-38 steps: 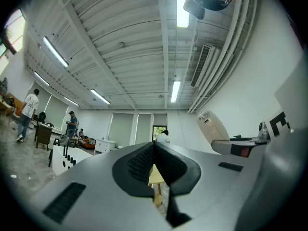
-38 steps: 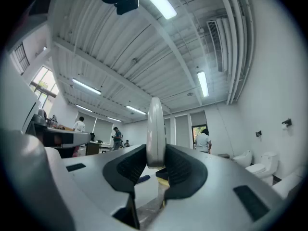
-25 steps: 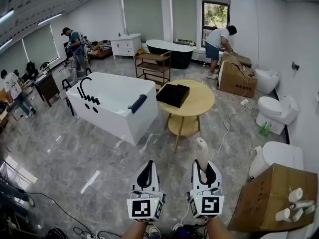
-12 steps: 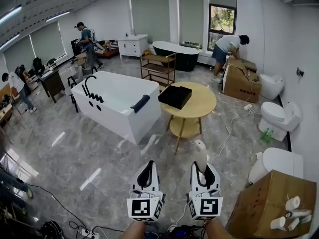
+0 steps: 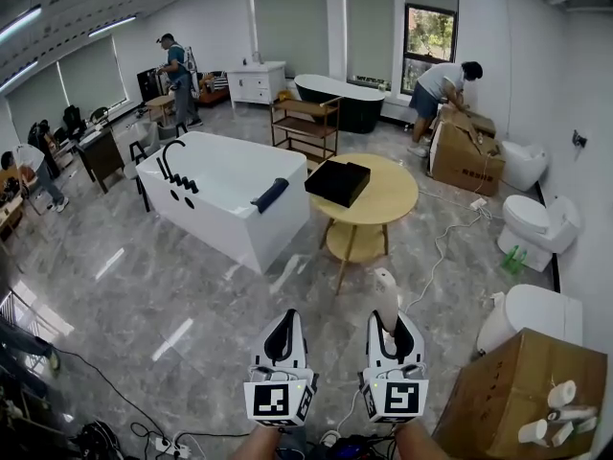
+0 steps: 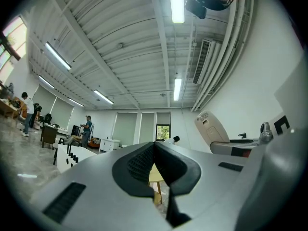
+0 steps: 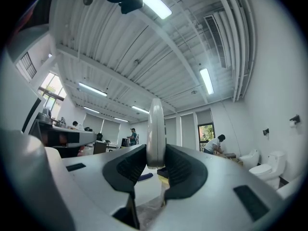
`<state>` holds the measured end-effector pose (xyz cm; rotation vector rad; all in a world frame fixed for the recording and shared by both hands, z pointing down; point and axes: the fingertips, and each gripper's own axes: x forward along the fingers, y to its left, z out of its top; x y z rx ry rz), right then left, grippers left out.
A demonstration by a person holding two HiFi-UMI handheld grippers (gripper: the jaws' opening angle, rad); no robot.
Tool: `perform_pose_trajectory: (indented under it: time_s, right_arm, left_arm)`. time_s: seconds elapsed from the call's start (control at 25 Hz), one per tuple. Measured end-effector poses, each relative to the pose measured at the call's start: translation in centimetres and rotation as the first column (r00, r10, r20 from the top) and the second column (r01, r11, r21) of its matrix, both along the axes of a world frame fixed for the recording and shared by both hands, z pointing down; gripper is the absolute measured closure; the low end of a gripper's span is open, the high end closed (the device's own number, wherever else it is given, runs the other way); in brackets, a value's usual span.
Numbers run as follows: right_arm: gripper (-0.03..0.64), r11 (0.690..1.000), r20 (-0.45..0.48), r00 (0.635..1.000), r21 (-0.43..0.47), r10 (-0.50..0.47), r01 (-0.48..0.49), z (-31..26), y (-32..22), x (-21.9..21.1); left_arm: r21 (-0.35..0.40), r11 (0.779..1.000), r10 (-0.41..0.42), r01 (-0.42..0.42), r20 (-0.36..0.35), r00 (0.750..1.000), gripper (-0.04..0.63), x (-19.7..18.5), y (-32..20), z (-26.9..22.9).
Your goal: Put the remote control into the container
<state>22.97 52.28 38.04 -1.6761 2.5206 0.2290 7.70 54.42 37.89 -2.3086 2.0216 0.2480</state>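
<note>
My right gripper (image 5: 395, 327) is shut on a white remote control (image 5: 385, 295), which stands upright out of the jaws; in the right gripper view the remote control (image 7: 156, 129) is pinched edge-on between the black pads. Beside it, my left gripper (image 5: 283, 325) is shut with nothing in it, its pads meeting in the left gripper view (image 6: 154, 159). A black container (image 5: 337, 182) lies on a round yellow table (image 5: 388, 204) well ahead of both grippers, across the grey floor.
A white bathtub (image 5: 222, 197) stands left of the table. A cardboard box (image 5: 522, 381) with paper rolls sits close at the right, next to toilets (image 5: 536, 226). Cables (image 5: 436, 252) trail over the floor. A wooden shelf (image 5: 302, 127) and several people are at the back.
Both grippers and the held remote stay where they were. The head view has shifted slightly, and the person at the back left has walked to the right.
</note>
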Motion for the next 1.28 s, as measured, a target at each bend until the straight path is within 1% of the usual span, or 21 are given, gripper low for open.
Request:
perform_pose_trajectory:
  time_s: [0.08, 0.24, 0.48, 0.84, 1.28]
  right_arm:
    - [0.486, 1.000, -0.009, 1.000, -0.001, -0.001, 0.000, 0.1, -0.5, -0.5]
    - [0.486, 1.000, 0.004, 1.000, -0.017, 0.009, -0.009, 0.6, -1.4, -1.4]
    - [0.486, 1.000, 0.007, 1.000, -0.026, 0.004, -0.004, 1.1, -3.5, -4.0]
    - [0.486, 0.999, 0.008, 1.000, -0.033, 0.010, -0.010, 0.8, -8.0, -9.8]
    - [0.486, 1.000, -0.008, 1.000, -0.008, 0.025, -0.025, 0.5, -14.1, -17.1]
  left_arm:
    - [-0.007, 1.000, -0.004, 0.004, 0.000, 1.000, 0.580, -0.3, -0.3, 0.2]
    - [-0.014, 1.000, -0.001, 0.001, -0.003, 1.000, 0.580, -1.3, -1.1, 0.9]
    - [-0.011, 1.000, -0.005, 0.005, -0.010, 1.000, 0.580, -3.8, -2.8, 1.1]
    - [-0.032, 0.999, -0.005, 0.005, -0.019, 1.000, 0.580, -9.5, -7.4, 0.9]
    - [-0.006, 1.000, 0.009, -0.009, -0.033, 0.999, 0.580, -16.9, -13.7, 0.5]
